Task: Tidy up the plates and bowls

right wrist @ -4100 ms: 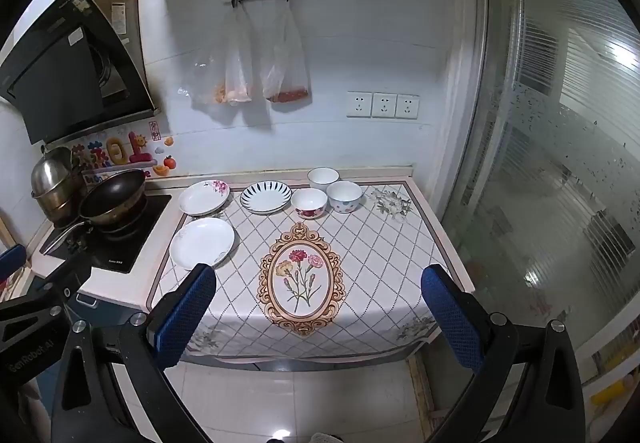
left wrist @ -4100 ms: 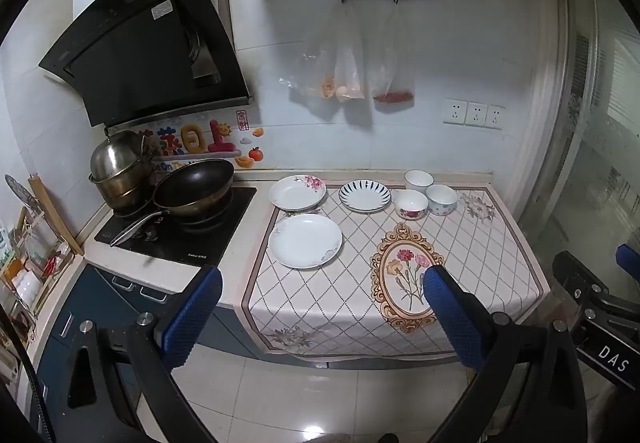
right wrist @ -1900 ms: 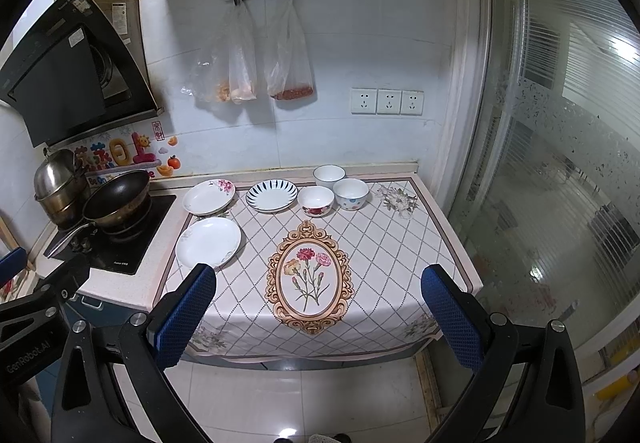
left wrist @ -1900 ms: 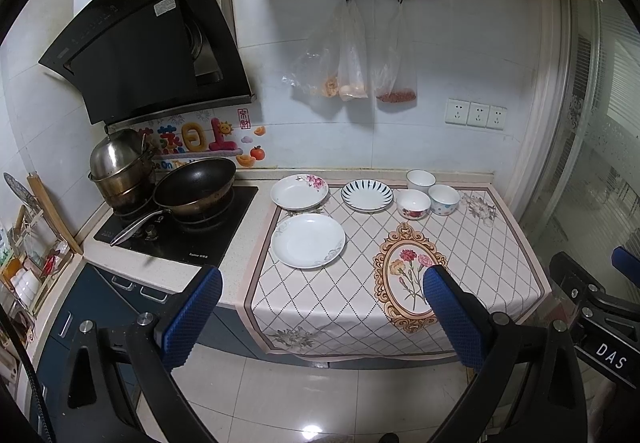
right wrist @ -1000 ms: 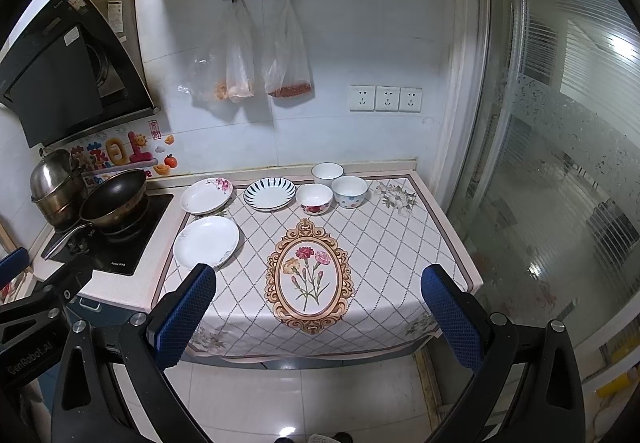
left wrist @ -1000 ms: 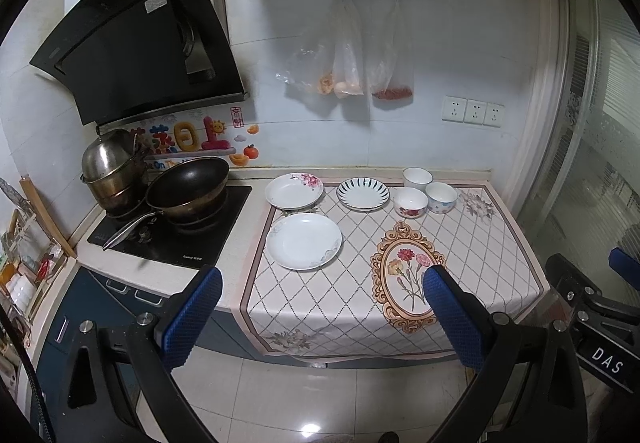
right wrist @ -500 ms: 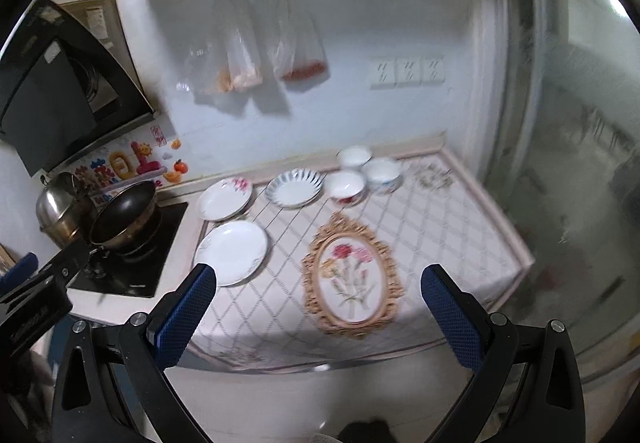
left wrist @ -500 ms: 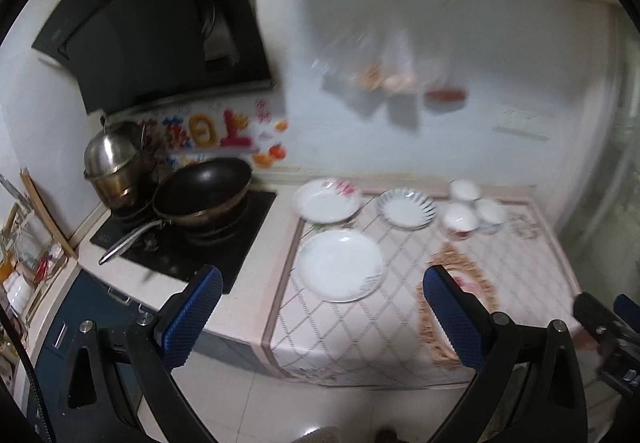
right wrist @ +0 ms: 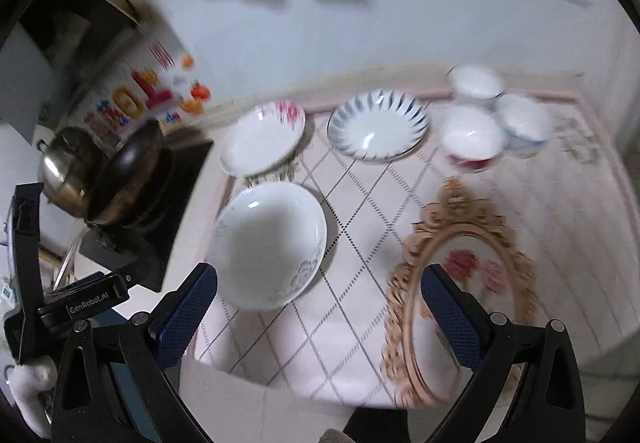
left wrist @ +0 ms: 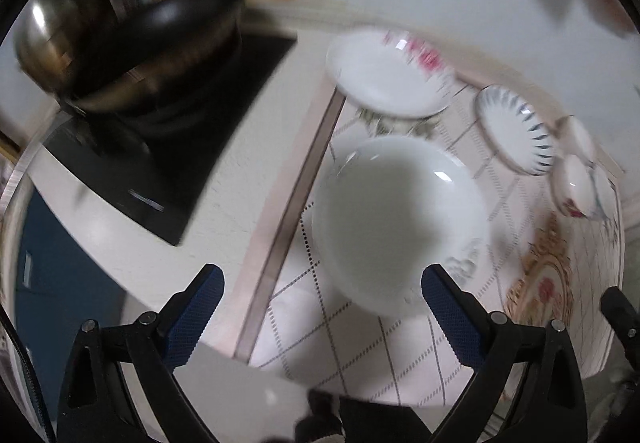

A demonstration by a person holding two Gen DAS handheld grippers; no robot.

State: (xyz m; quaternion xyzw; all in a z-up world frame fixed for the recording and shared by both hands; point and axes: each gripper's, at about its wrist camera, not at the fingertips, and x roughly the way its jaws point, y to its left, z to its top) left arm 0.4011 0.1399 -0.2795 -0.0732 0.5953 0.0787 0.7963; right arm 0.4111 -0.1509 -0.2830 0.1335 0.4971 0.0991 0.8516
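Observation:
A plain white plate (left wrist: 400, 219) (right wrist: 272, 243) lies nearest on the patterned cloth. Behind it are a plate with pink flowers (left wrist: 388, 79) (right wrist: 262, 141) and a blue-striped plate (left wrist: 516, 131) (right wrist: 378, 127). Three small bowls (right wrist: 472, 135) (left wrist: 576, 187) cluster at the right rear. My left gripper (left wrist: 322, 307) is open and empty, just above the white plate's near edge. My right gripper (right wrist: 318, 307) is open and empty over the cloth, between the white plate and the oval flower motif (right wrist: 464, 267). Both views are motion-blurred.
A black wok (left wrist: 160, 47) (right wrist: 128, 171) and a steel pot (right wrist: 68, 163) sit on the black cooktop (left wrist: 192, 147) to the left. The tiled wall runs behind the dishes. The left gripper's body (right wrist: 80, 299) shows at the right wrist view's left edge.
Both grippers have moved quickly forward and down toward the counter. The dishes now fill the views, and none has moved. Both grippers stay open.

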